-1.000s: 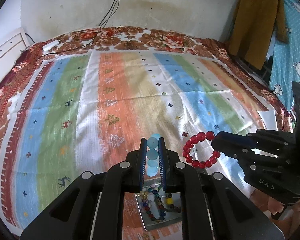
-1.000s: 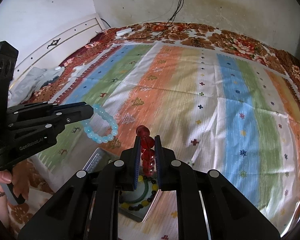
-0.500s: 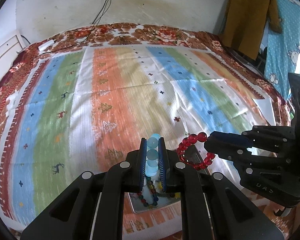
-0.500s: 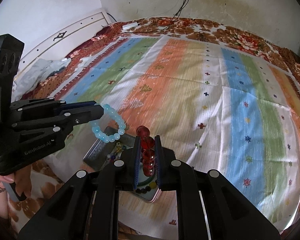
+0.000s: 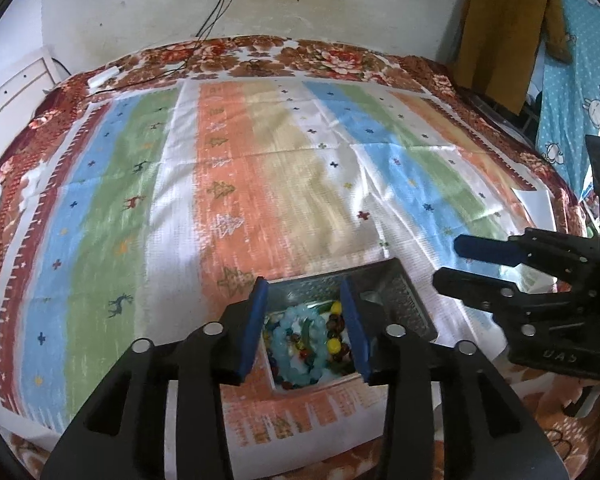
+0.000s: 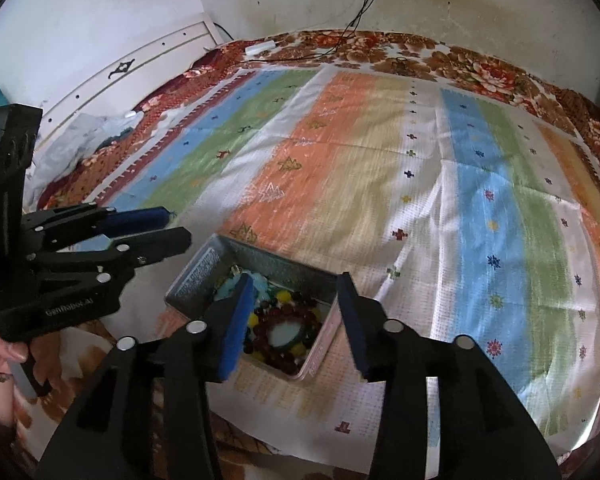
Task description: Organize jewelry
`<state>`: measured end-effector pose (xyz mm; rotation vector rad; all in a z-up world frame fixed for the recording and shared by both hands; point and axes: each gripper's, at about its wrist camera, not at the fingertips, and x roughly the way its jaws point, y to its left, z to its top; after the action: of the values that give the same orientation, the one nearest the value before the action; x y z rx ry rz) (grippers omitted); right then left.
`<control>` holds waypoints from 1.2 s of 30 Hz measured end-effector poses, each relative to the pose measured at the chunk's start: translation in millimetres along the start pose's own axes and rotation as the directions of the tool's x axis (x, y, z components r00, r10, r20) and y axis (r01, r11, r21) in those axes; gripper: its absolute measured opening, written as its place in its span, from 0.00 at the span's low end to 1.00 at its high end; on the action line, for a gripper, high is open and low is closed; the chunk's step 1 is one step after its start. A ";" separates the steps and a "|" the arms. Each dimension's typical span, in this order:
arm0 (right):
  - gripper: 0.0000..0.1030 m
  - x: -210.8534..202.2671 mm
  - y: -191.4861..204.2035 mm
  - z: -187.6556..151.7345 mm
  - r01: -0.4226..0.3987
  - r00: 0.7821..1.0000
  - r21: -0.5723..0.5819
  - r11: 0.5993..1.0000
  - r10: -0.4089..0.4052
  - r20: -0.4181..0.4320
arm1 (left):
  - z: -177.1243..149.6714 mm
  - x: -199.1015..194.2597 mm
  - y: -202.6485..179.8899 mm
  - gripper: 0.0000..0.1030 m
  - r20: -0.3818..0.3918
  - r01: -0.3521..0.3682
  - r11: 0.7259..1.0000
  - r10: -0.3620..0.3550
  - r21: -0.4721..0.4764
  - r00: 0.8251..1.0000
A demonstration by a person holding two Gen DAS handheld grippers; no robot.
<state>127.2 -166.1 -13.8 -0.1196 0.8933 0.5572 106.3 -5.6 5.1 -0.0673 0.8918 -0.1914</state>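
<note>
Two fisheye views show the same scene on a bed covered by a striped cloth.

Left wrist view: the left gripper (image 5: 305,326) hangs over a small metal tin (image 5: 396,280) that sits on the striped cloth (image 5: 228,152) near the bed's front edge. Its jaws are spread wide and grasp nothing. Between them, inside the tin, lies a pale blue bead bracelet (image 5: 300,344) on top of mixed coloured beads. The right gripper (image 5: 446,260) enters from the right, just beside the tin, jaws also parted and empty.

Right wrist view: the right gripper (image 6: 296,308) hovers over the tin (image 6: 196,276), jaws released. A dark red bead bracelet (image 6: 284,336) rests in the tin's near end, ringed around a pale round piece, with yellow and dark beads around it. The left gripper (image 6: 176,226) sits to the left, jaws apart, empty.

Judging by this, both bracelets are already stowed in the tin. No loose jewelry shows on the cloth in either view, so the task looks close to finished; no lid is visible.
</note>
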 end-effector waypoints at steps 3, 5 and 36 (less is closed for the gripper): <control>0.55 -1.3 0.9 -6.4 0.003 1.000 -0.021 1.000 -0.003 -0.007 | -7.4 -1.3 2.7 0.47 -0.009 -0.002 1.000 0.002 -0.006 1.000; 0.57 -4.1 0.7 -10.9 0.004 1.000 -0.024 1.000 -0.004 -0.002 | -11.2 -2.4 3.3 0.53 -0.011 -0.005 1.000 0.005 -0.004 1.000; 0.95 -44.7 -1.2 -58.1 -0.021 0.993 0.015 1.000 0.020 0.117 | -55.4 -27.9 -6.1 0.94 0.057 -0.071 0.997 0.070 0.016 0.996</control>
<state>64.7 -204.3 -16.4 -0.0627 0.7860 0.5703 45.3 -5.0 -7.4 -0.0243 0.8351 -0.1315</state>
